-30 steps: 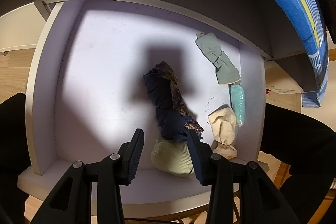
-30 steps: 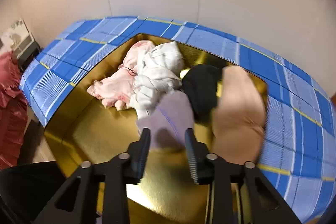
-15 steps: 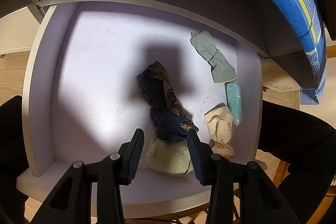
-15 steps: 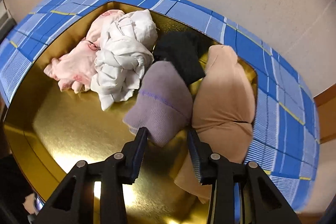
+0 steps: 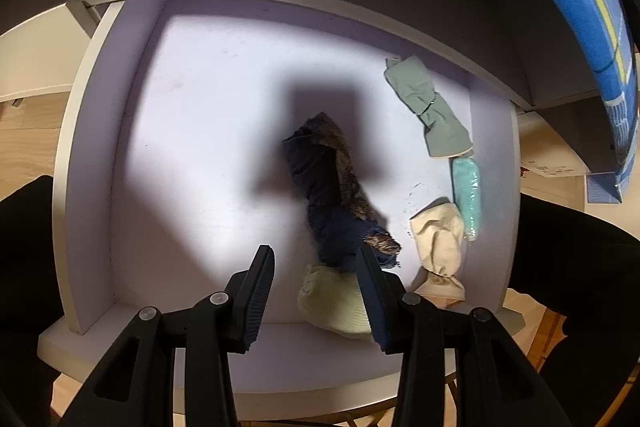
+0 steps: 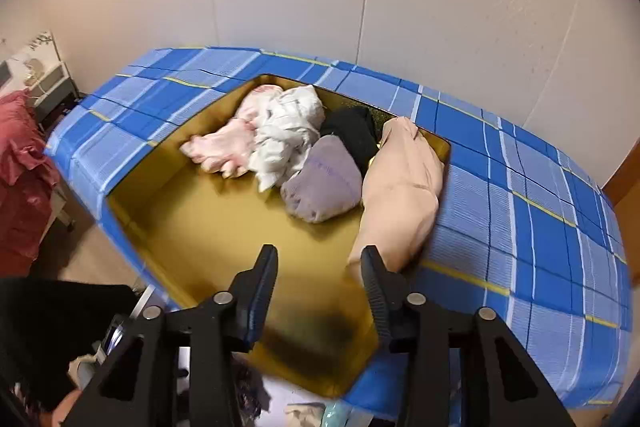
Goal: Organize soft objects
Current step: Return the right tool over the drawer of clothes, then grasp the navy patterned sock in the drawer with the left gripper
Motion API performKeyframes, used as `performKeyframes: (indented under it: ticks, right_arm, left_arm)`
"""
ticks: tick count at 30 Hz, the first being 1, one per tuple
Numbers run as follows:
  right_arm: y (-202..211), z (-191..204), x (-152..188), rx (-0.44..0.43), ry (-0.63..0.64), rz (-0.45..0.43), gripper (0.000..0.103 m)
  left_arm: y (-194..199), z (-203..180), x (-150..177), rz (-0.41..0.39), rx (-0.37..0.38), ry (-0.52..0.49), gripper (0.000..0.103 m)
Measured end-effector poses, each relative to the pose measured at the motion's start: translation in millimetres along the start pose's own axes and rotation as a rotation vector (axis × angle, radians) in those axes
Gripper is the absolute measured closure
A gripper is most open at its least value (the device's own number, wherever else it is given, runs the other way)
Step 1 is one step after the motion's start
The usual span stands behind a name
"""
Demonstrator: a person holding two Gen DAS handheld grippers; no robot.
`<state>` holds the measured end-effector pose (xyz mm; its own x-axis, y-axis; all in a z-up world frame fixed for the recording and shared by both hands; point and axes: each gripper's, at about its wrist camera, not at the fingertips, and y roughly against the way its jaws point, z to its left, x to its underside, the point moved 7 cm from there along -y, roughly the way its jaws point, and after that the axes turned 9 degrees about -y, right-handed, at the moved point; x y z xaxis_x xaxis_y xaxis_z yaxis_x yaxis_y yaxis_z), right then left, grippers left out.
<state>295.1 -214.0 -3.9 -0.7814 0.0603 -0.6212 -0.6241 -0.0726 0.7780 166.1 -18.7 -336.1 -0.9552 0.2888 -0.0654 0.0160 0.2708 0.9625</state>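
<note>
Lavender knit bundle (image 6: 322,183) sits in the gold-lined box (image 6: 192,227) now, wedged between the white crumpled cloth (image 6: 286,131) and the big peach piece (image 6: 404,187) that drapes over the box's right rim, with a pink garment (image 6: 224,147) and something black (image 6: 354,133) further back. My right gripper (image 6: 320,261) hangs above the bare gold floor, well short of the pile; its jaws have just been opening and nothing is between them. The box's outside is blue plaid (image 6: 520,207). Over on my left side, the left gripper (image 5: 316,263) hovers with jaws spread above the white drawer (image 5: 192,147), pinching nothing. Below it lie a navy roll with a brown lace edge (image 5: 328,195) and a pale yellow-green bundle (image 5: 332,303) touching its near end. Along the right wall are a sage green piece (image 5: 428,107), a mint roll (image 5: 466,187) and a cream bundle (image 5: 438,243).
</note>
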Motion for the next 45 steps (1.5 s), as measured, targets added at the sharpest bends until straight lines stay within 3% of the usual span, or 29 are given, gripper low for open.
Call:
performKeyframes:
  ticks: [9, 17, 22, 30, 33, 38, 45]
  right_arm:
    - [30.4, -4.7, 68.3, -0.007, -0.01, 0.01, 0.057]
    - [15.5, -4.0, 126.0, -0.016, -0.01, 0.072, 0.057]
    - [-15.8, -6.1, 159.4, -0.035, -0.043, 0.152, 0.057]
    - [-82.1, -15.3, 213.8, -0.004, -0.105, 0.38, 0.057]
    - [-94.7, -13.7, 227.7, 0.015, -0.093, 0.43, 0.055]
    - [-105.5, -12.7, 241.2, 0.021, -0.116, 0.5, 0.049]
    - [-112.4, -21.2, 251.6, 0.028, -0.181, 0.546, 0.046]
  left_arm:
    - [-2.1, 10.3, 2.7, -0.004, 0.002, 0.031, 0.061]
    - [-4.7, 10.1, 3.2, -0.013, -0.003, 0.03, 0.06]
    - [-8.3, 9.0, 6.5, -0.009, -0.002, 0.03, 0.06]
    - [-10.5, 11.5, 6.9, -0.016, 0.013, 0.051, 0.06]
    - [-15.3, 11.1, 4.7, -0.005, 0.028, 0.077, 0.06]
    - [-26.4, 0.3, -6.3, 0.01, 0.075, 0.109, 0.045]
    - [-54.4, -11.4, -19.2, 0.058, 0.076, 0.147, 0.044]
